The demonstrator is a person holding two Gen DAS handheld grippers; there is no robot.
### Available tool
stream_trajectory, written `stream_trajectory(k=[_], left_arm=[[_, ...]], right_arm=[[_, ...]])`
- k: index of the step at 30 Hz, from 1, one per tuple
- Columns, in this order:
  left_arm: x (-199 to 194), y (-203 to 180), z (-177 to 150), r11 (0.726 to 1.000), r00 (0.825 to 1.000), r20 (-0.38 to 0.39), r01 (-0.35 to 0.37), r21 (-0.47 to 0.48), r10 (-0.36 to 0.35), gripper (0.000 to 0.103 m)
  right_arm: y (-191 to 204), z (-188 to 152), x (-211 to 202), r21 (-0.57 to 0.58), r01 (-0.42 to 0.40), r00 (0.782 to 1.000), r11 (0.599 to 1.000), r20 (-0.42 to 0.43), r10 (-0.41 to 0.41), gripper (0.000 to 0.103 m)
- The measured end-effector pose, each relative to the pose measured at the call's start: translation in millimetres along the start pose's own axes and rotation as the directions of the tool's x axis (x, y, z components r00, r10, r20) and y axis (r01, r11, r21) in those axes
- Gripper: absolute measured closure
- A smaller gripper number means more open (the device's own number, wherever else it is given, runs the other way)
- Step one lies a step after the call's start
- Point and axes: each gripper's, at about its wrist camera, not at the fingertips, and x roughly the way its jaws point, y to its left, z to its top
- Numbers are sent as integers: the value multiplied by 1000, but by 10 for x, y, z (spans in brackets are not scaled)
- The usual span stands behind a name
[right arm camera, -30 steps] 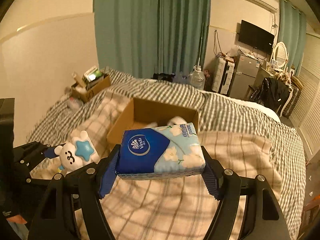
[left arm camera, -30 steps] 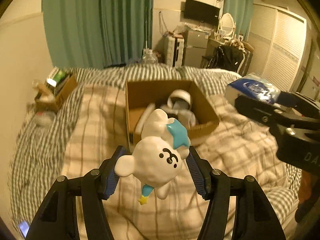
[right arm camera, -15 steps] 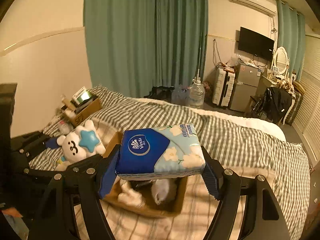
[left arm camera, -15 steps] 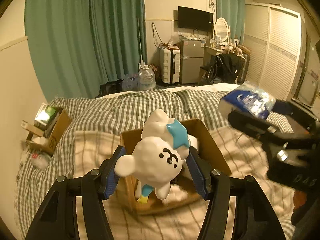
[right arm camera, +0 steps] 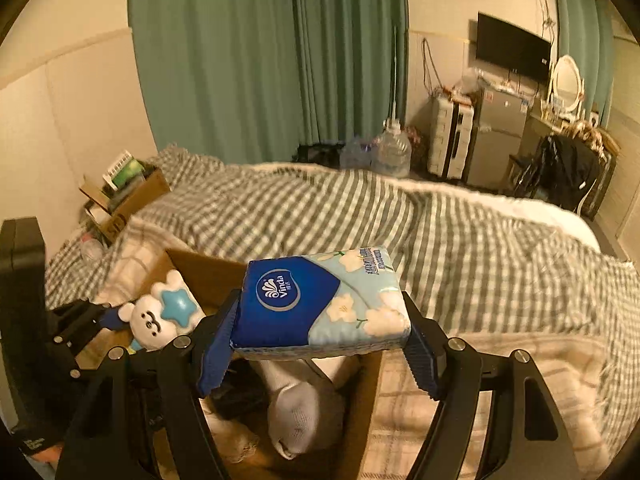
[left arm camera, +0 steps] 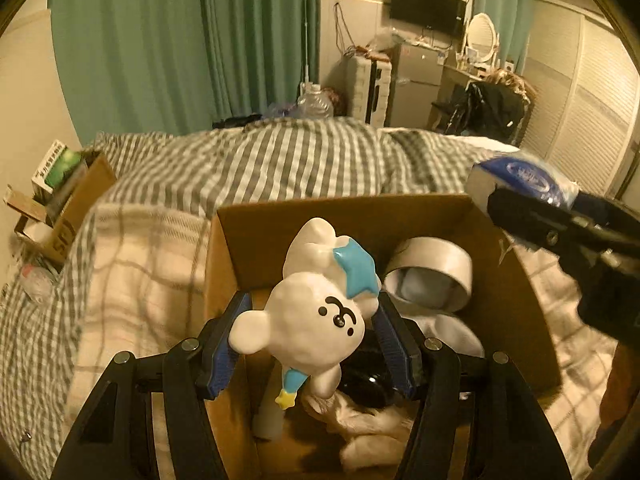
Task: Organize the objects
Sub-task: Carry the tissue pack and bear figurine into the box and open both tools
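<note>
Cardboard box [left arm camera: 516, 292] fills the lower centre, open-topped, its rim below both my claws. My right gripper [right arm camera: 320, 344] clamps the tissue pack [right arm camera: 320, 300], long axis crosswise. My left gripper [left arm camera: 312, 344] pinches the bear toy [left arm camera: 316, 316], head toward me.

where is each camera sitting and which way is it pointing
Left wrist: on the left gripper, looking along its fingers past the white bear toy into the cardboard box; the right gripper shows at right.
Right wrist: on the right gripper, looking past the Vinda tissue pack over the striped bed; the left gripper shows at left.
Shared: box, bear, tissue pack, green curtains.
</note>
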Motion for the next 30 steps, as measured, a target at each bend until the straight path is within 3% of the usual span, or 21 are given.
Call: stream_trajectory(k=[6, 10, 12, 14, 18, 21, 24, 30], left_arm=[[9, -73, -58, 999, 1000, 18, 0, 36, 0, 40], [-25, -74, -75, 999, 999, 27, 19, 35, -20, 39], [-63, -98, -88, 998, 999, 37, 34, 52, -36, 31], [-83, -115, -125, 998, 999, 44, 18, 64, -20, 17], [-153, -131, -145, 997, 998, 46, 30, 68, -33, 8], [-309, -146, -109, 998, 997, 77, 22, 59, -27, 1], [-588, -148, -35, 999, 994, 105, 0, 36, -4, 0], [-1377, -178, 100, 999, 977, 213, -7, 37, -1, 0]], right_arm=[[-14, -144, 279, 12, -6, 999, 1000, -44, 6, 30], [13, -172, 248, 13, -5, 999, 1000, -49, 6, 29], [23, -167, 219, 21, -29, 998, 999, -57, 30, 24], [7, -149, 142, 41, -17, 999, 999, -34, 18, 13], [-59, -136, -16, 56, 32, 999, 998, -1, -32, 0], [-124, -167, -173, 71, 60, 998, 996, 19, -61, 0], [-205, -150, -418, 105, 70, 996, 992, 40, -74, 0], [-144, -24, -1257, 112, 75, 983, 991, 157, -92, 0]])
